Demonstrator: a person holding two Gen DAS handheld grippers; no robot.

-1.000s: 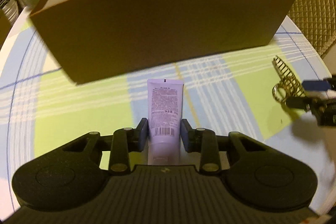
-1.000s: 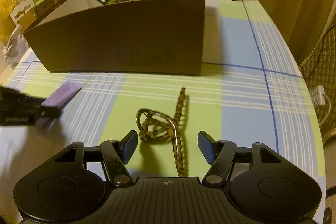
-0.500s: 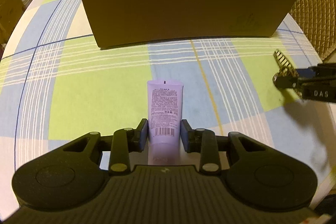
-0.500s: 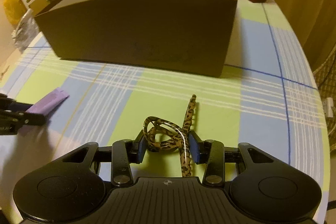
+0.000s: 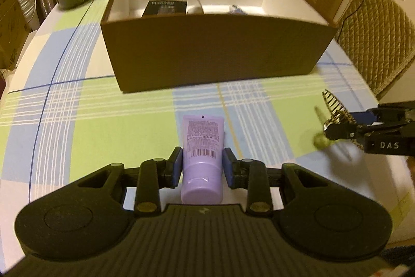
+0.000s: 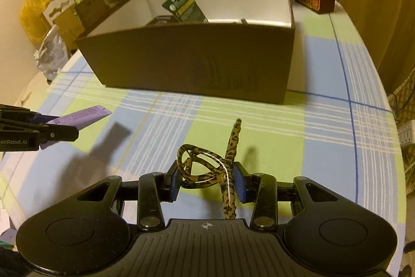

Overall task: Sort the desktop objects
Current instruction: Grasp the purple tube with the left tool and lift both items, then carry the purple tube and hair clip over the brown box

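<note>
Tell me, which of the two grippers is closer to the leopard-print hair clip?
The right. The right gripper is shut on the hair clip; the left gripper is off to its left, clamping the purple tube.

We see a lilac tube with fine dark print and a black barcode. At three o'clock from it, our hair claw wears a leopard pattern of tan and dark brown. The box at twelve o'clock is brown outside, white inside. The tablecloth is a plaid of pale green, light blue and white, crossed by thin dark-blue lines.
</note>
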